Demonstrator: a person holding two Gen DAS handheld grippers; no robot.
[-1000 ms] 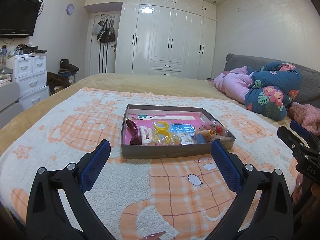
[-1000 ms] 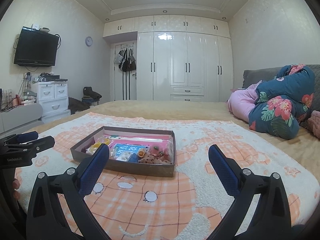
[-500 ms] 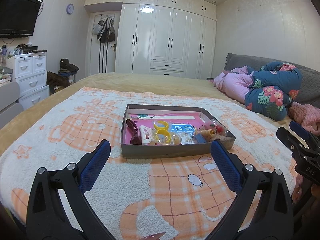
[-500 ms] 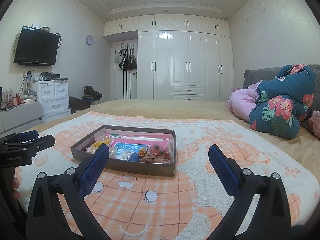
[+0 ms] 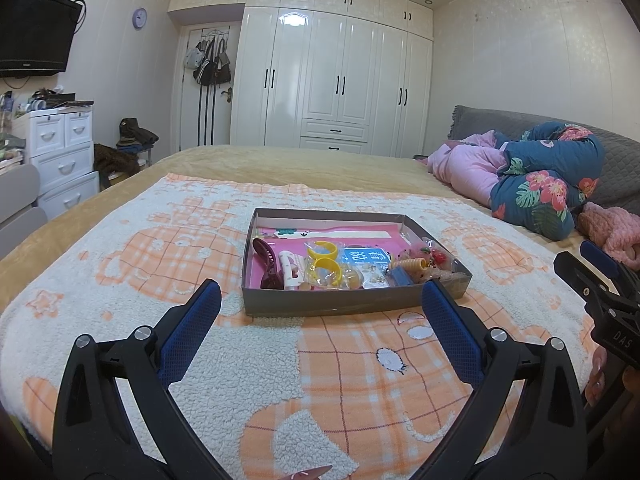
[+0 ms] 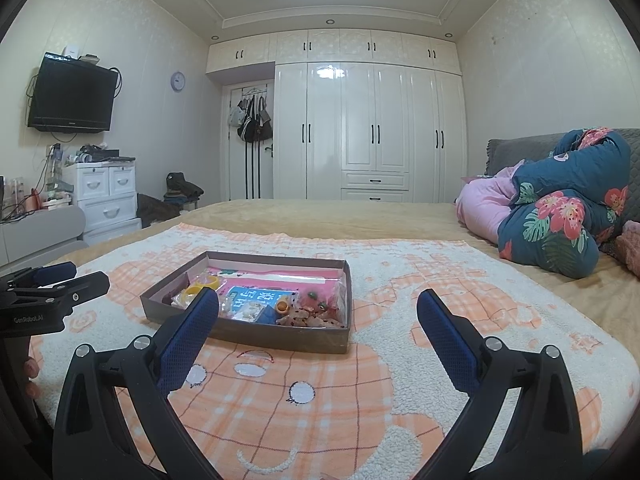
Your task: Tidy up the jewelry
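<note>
A shallow grey box (image 5: 352,305) with a pink floor lies on the blanket, also in the right wrist view (image 6: 280,338). It holds a dark red hair claw (image 5: 267,262), yellow bangles (image 5: 325,266), a blue card (image 5: 365,257), a white clip and small bagged trinkets (image 5: 424,258). My left gripper (image 5: 320,314) is open and empty, just short of the box's near wall. My right gripper (image 6: 318,320) is open and empty, near the box's right corner. Each gripper shows at the edge of the other's view.
The box lies on an orange-and-white fleece blanket (image 5: 344,364) over a tan bed. Rolled pink and floral quilts (image 5: 532,176) lie at the right. White drawers (image 6: 106,196), a wall TV and wardrobes stand beyond the bed.
Both grippers have barely shifted; the right wrist view has drifted slightly. Nothing was grasped or moved.
</note>
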